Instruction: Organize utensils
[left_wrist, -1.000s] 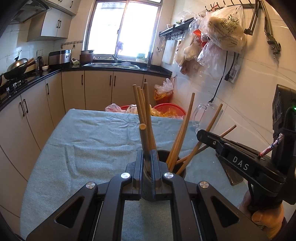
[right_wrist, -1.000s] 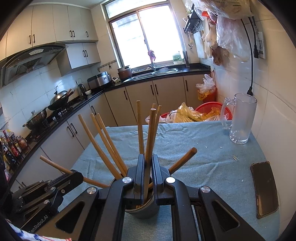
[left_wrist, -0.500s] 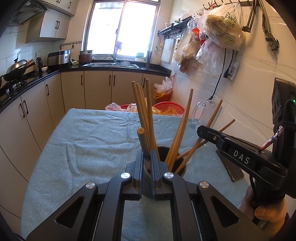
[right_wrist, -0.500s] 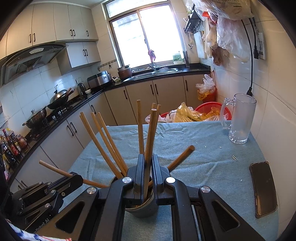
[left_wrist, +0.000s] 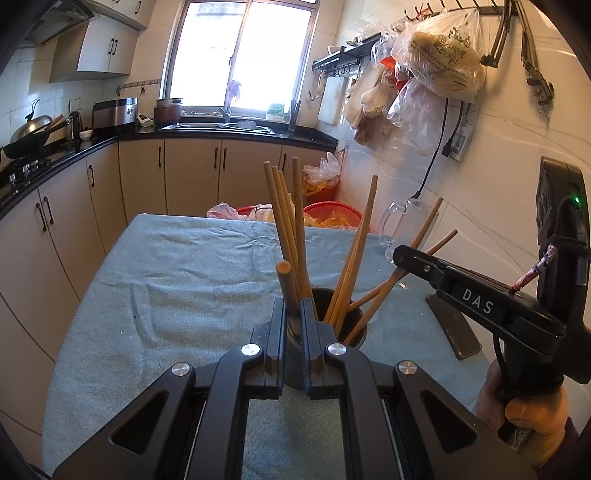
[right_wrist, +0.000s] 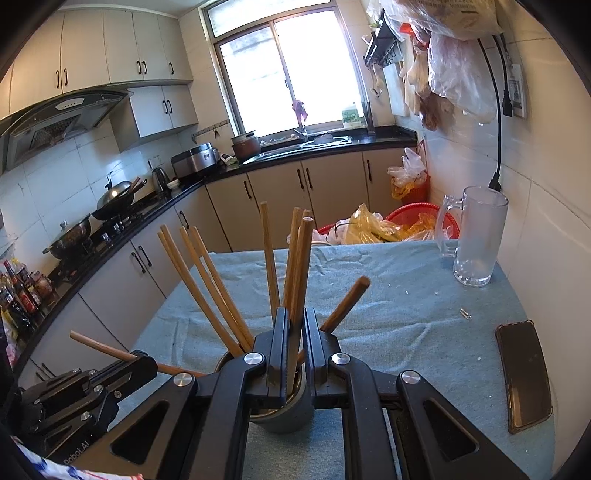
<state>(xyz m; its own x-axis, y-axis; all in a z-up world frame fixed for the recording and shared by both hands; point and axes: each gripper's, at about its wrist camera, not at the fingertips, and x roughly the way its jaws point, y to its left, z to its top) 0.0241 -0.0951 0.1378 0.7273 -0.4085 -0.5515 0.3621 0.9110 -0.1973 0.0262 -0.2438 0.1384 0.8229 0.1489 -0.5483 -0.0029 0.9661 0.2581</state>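
A dark round holder (left_wrist: 352, 325) stands on the blue-grey cloth and holds several wooden chopsticks (left_wrist: 354, 251) that fan out. My left gripper (left_wrist: 293, 314) is shut on one thick chopstick (left_wrist: 287, 284) right at the holder's near rim. My right gripper (right_wrist: 295, 328) is shut on another chopstick (right_wrist: 301, 273) above the same holder (right_wrist: 284, 417). Each gripper shows in the other's view, the right one (left_wrist: 480, 302) at right and the left one (right_wrist: 85, 391) at lower left.
A glass mug (right_wrist: 476, 236) stands at the table's far right by the wall. A dark phone (right_wrist: 524, 373) lies at the right edge. A red basket with plastic bags (right_wrist: 406, 225) sits beyond the far edge. Kitchen cabinets run along the left.
The chopstick in my left gripper has sunk lower into the holder, its top now nearer the fingers. The right gripper stays about where it was.
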